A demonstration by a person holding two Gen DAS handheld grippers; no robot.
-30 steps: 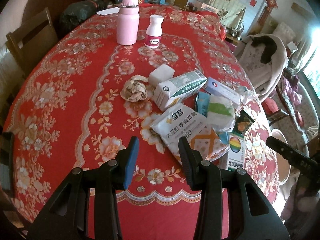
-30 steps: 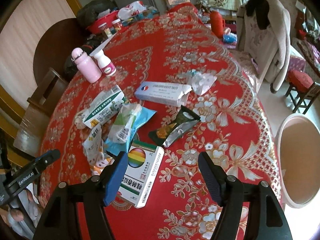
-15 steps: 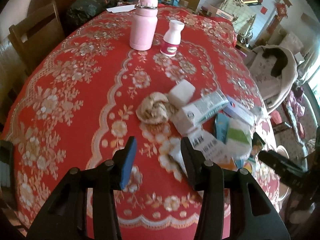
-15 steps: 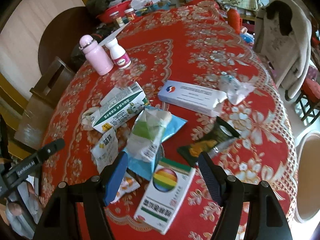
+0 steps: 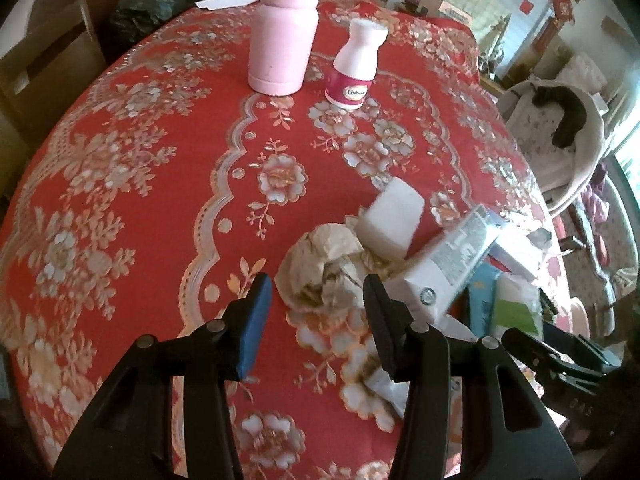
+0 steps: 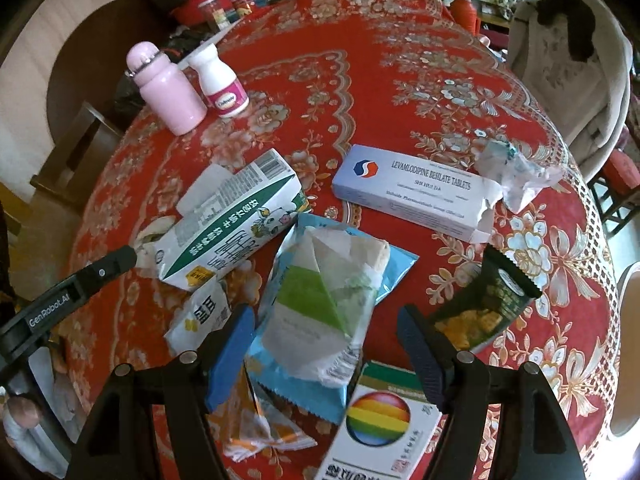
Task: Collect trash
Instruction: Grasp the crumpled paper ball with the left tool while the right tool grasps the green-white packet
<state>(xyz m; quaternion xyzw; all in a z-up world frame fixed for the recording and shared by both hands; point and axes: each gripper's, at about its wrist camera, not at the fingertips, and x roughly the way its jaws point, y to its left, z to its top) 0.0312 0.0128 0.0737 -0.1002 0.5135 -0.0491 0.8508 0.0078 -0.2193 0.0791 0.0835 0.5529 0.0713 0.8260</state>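
- On the red floral tablecloth (image 5: 132,184): trash pile sits at 4 o'clock in the left wrist view, dead centre in the right wrist view
- left gripper (image 5: 318,290): jaws part-way apart, have just been opening; nothing pinched
- crumpled paper wad (image 5: 320,264) lies at 12 o'clock of the left fingertips, partly framed between them; pads not touching it as far as I can see
- white block (image 5: 394,220) touches the wad at its 1 o'clock; milk carton (image 5: 452,264) just beside the right-hand finger, at 2 o'clock
- right gripper (image 6: 326,326): jaws wide, empty grip
- green-and-white wrapper (image 6: 324,300) sits right between the right fingers, on top of a blue foil packet (image 6: 384,276); can't tell if the pads touch it, looks clear
- dark green snack pouch (image 6: 488,304) at 2 o'clock, just outside the right-hand finger
- rainbow box (image 6: 376,420) at 6 o'clock, under the finger line
- tablet box (image 6: 412,196) at 12 o'clock, well apart; crumpled wrapper (image 6: 516,172) touching its far end at 1 o'clock
- pink bottle (image 5: 282,36) and white pill bottle (image 5: 356,68) stand upright, side by side, at 12 o'clock in the left view, well apart from the pile
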